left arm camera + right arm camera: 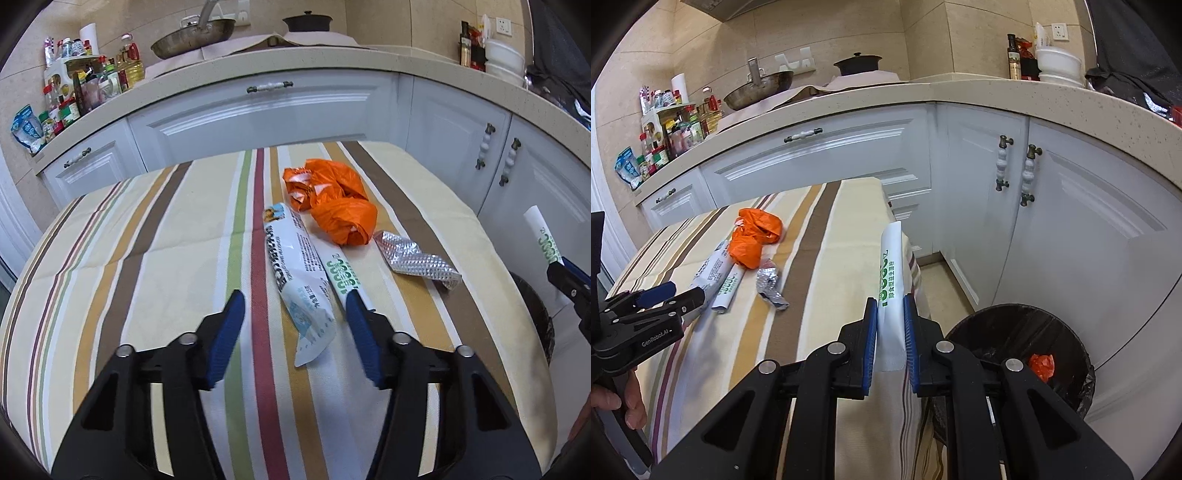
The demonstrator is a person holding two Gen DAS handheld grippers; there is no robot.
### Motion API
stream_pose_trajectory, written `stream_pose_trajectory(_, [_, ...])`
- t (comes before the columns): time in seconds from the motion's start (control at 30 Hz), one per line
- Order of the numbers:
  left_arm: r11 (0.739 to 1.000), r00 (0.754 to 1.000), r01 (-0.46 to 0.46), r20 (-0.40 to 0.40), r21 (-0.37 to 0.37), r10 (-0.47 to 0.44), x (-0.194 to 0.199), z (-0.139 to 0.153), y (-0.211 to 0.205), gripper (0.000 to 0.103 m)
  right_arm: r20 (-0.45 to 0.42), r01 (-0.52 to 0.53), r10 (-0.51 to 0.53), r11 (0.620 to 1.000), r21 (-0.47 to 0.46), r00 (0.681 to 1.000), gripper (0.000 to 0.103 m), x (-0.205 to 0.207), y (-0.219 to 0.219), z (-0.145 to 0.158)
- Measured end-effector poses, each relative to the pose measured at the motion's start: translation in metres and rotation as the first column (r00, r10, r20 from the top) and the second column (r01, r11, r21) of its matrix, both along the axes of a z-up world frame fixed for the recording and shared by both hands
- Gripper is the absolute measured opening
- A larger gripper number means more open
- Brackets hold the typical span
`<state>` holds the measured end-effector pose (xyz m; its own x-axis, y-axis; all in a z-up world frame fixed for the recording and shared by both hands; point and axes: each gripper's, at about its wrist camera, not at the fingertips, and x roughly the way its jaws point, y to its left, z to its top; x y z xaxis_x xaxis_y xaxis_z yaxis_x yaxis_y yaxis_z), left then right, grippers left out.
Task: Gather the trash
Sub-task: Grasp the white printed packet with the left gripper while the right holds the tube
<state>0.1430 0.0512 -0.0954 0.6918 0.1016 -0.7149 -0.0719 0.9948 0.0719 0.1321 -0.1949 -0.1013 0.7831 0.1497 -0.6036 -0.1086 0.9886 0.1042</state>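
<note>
Trash collection partly done; four items left on the bench.

Left wrist view: we hold the left gripper [295, 306] with fingers parted, straddling the blue-white wrapper [299, 291] without gripping it; the green-print sachet [341, 273], orange bag [332, 206] and foil wrapper [417, 258] lie just beyond.
Right wrist view: we hold the right gripper [890, 314] clamped on a white sachet [892, 273], near the bin [1071, 339], which already contains an orange scrap [1042, 363].

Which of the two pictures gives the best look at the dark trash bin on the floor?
The right wrist view. There the trash bin shows its open mouth, dark liner and an orange scrap inside, just beyond the right tool. The left wrist view catches only a dark sliver of the bin past the table's edge.
</note>
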Motion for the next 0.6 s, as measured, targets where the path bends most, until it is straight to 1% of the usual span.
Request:
stream_pose_trajectory(0.03, [1.0, 1.0, 0.004, -0.011, 0.0, -0.004, 0.002, -0.003, -0.001, 0.042, 0.0, 0.001, -0.001, 1.0, 0.001, 1.0, 0.015, 0.0, -0.001, -0.001])
stream_pose_trajectory(0.07, [1.0, 1.0, 0.007, -0.019, -0.005, -0.007, 0.002, -0.005, -0.001, 0.038, 0.0, 0.003, -0.003, 1.0, 0.003, 1.0, 0.015, 0.0, -0.004, -0.002])
stream_pose_trajectory(0.13, [1.0, 0.999, 0.009, -0.036, -0.02, -0.01, 0.004, -0.01, 0.0, 0.02, -0.001, 0.005, -0.005, 1.0, 0.006, 1.0, 0.015, -0.001, -0.006, -0.003])
stream_pose_trajectory(0.23, [0.999, 1.0, 0.008, -0.027, -0.045, -0.009, 0.001, -0.01, 0.004, 0.017, -0.001, 0.009, -0.009, 1.0, 0.007, 1.0, 0.015, -0.001, -0.008, -0.004])
stream_pose_trajectory(0.43, [0.998, 1.0, -0.005, -0.009, -0.059, 0.004, -0.006, -0.006, 0.012, 0.015, 0.002, 0.008, -0.008, 1.0, 0.003, 1.0, 0.015, -0.002, -0.008, -0.004])
stream_pose_trajectory(0.6, [0.999, 1.0, -0.01, 0.025, -0.051, 0.011, -0.023, 0.004, 0.021, 0.015, 0.01, 0.006, -0.006, 1.0, -0.006, 1.0, 0.015, -0.006, -0.005, -0.002])
